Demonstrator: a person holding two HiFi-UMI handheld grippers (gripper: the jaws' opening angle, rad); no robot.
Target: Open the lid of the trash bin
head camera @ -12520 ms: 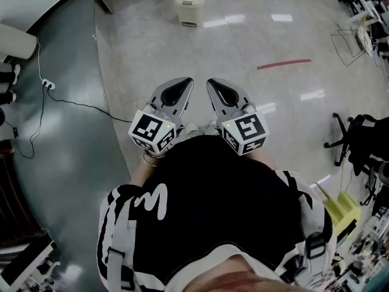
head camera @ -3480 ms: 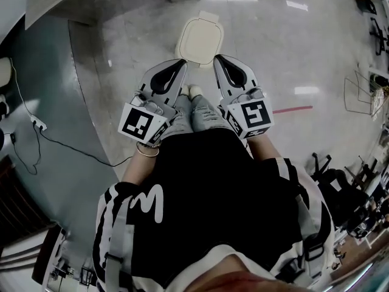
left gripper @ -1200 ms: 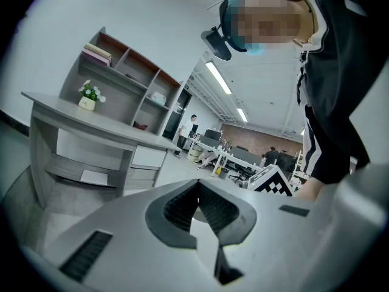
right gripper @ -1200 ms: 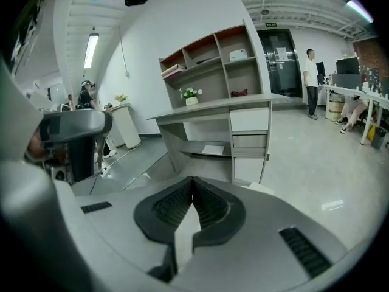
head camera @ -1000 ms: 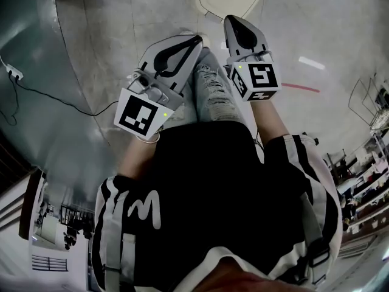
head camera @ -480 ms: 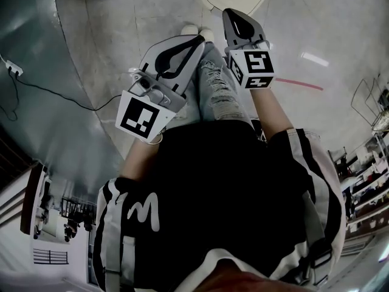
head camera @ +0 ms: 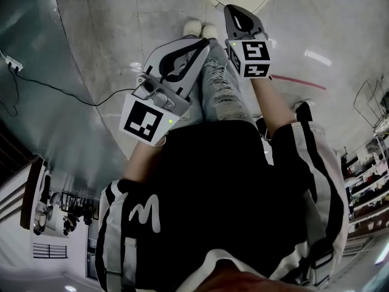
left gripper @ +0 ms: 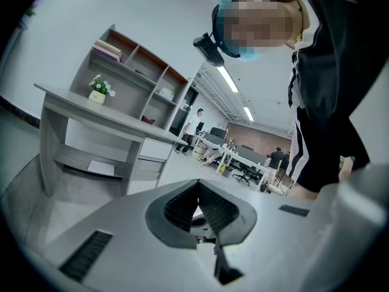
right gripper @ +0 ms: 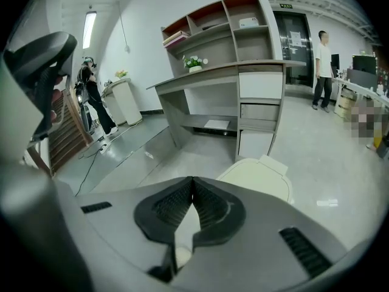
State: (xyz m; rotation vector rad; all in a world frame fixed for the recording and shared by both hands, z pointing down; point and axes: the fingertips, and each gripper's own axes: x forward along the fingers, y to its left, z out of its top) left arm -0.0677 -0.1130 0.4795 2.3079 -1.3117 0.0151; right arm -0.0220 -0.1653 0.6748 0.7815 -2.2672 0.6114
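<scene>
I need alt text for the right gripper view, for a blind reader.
The right gripper, jaws together and holding nothing, points at a closed cream trash bin. Behind the bin stands a grey desk with shelves above it.

Right gripper: fingers closed, nothing between.
Trash bin: cream, lid down, on floor just beyond.
Behind: grey shelf unit.

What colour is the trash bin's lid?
The lid is cream, clearest in the right gripper view.
</scene>
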